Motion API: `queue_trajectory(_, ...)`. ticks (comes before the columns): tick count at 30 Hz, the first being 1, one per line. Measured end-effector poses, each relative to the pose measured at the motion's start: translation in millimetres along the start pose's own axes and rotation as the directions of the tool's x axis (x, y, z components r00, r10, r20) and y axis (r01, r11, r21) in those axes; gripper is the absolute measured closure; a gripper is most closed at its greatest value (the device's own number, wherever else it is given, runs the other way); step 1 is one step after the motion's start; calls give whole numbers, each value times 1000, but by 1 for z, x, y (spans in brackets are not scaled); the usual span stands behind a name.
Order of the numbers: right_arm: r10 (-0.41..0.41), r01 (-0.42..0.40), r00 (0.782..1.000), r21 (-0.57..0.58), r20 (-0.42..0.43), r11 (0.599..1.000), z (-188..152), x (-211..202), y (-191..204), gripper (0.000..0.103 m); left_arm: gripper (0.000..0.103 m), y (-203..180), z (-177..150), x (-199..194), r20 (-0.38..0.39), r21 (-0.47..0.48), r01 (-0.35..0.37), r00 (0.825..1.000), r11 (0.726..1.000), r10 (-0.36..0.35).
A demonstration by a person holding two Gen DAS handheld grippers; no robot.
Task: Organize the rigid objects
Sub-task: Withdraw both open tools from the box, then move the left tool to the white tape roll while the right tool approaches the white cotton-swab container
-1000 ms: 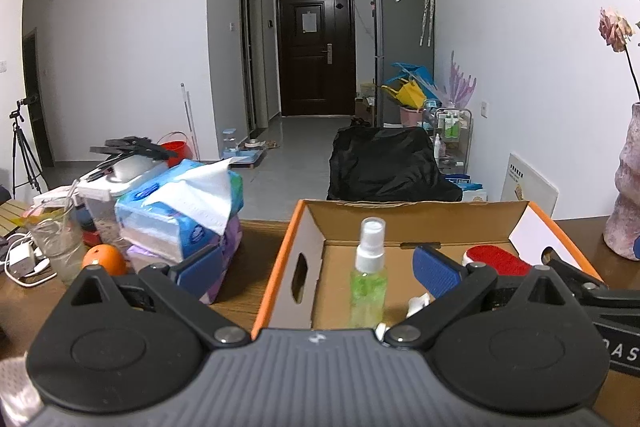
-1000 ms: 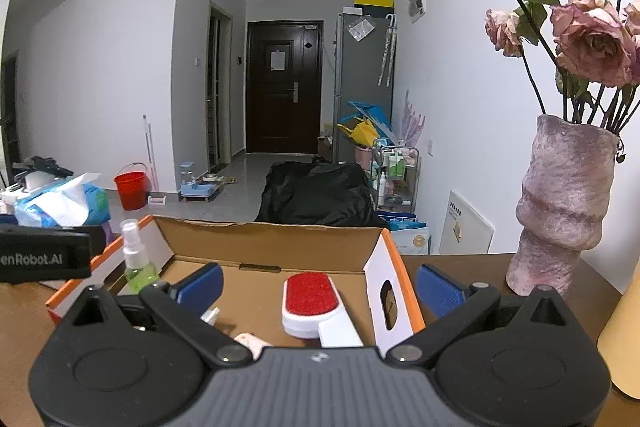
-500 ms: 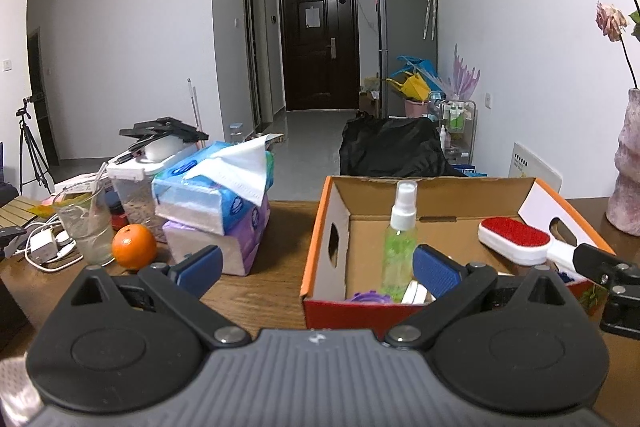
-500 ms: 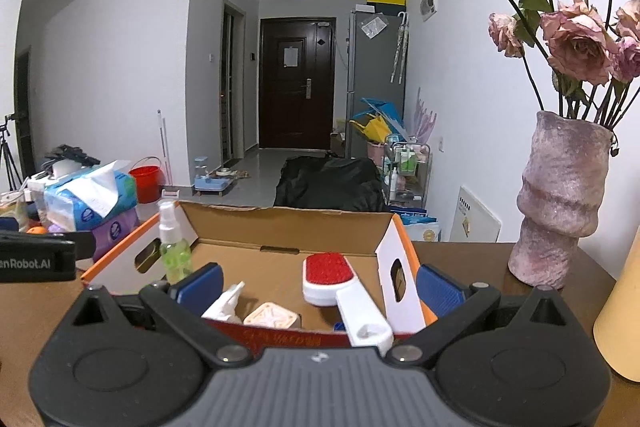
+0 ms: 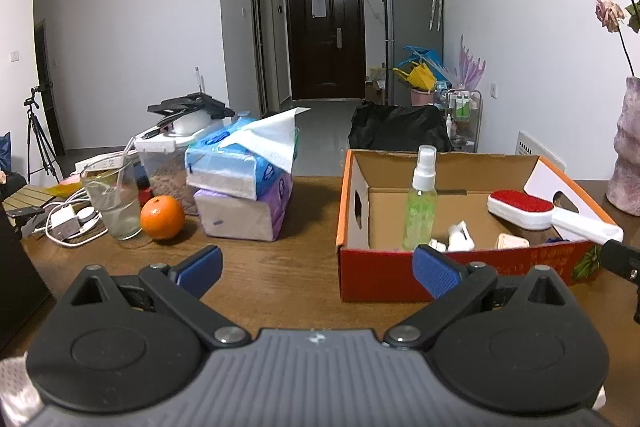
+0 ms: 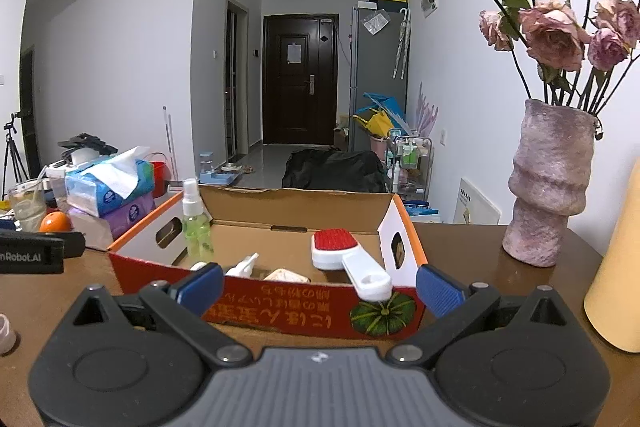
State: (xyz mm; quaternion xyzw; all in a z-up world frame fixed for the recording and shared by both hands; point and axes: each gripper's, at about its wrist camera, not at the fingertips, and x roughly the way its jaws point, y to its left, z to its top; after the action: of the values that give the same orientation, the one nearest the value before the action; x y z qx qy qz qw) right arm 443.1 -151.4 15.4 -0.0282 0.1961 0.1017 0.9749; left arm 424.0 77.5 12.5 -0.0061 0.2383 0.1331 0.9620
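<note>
With both my grippers, left [image 5: 316, 265] and right [image 6: 320, 283], wide and empty, I probably should seat the overhanging lint brush [image 6: 348, 259], lower centre, inside the box [image 6: 280, 311].

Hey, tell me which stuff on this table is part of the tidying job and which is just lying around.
Part of the job: cardboard box, green spray bottle, red lint brush, small white bottle.

Just lying about: orange, tissue packs, glass, vase, chargers.
</note>
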Motion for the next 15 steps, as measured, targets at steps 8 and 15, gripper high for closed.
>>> queue_trajectory(8,12,-12,1000,10,-6,1000,-11,-23,2,1,0,11,-14,-18,-17,-6,-7,1000,1000,7)
queue_trajectory(15,15,-15,1000,11,-27,1000,-23,-39,8,1,0,21,-26,-31,-34,-4,-14,999,1000,14)
